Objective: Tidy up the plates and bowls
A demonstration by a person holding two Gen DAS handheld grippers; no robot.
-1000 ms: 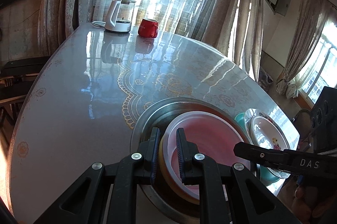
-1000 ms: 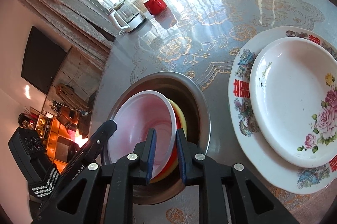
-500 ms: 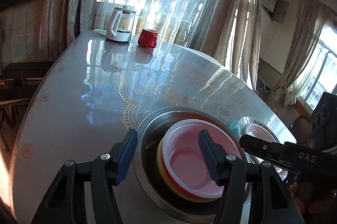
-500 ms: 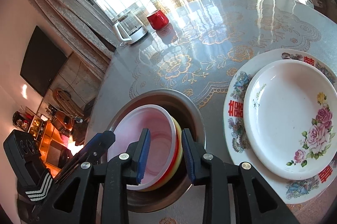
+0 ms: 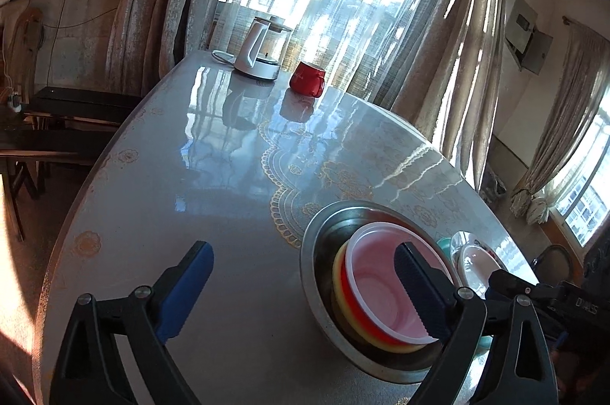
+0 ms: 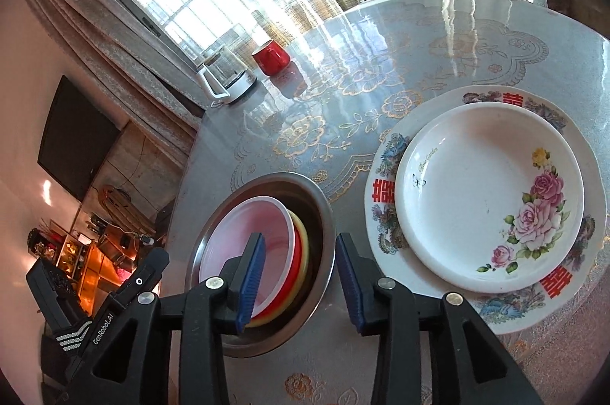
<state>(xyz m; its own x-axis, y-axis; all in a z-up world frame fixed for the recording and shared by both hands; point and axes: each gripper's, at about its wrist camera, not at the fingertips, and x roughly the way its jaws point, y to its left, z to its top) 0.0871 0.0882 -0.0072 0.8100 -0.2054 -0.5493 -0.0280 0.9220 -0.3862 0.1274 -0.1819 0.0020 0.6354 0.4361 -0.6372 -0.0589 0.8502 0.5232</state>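
Right wrist view: both tools released, jaws just opening; glossy pink bowl [image 6: 251, 233] nested in steel basin [image 6: 320, 214].

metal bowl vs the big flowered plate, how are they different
The metal bowl is deep, plain steel; the big flowered plate is flat, white, with flowers and red characters on its rim. The bowl holds nested pink, red and yellow bowls; the plate carries one smaller rose plate. Both are round, sit side by side on the table, and serve as stack bases.
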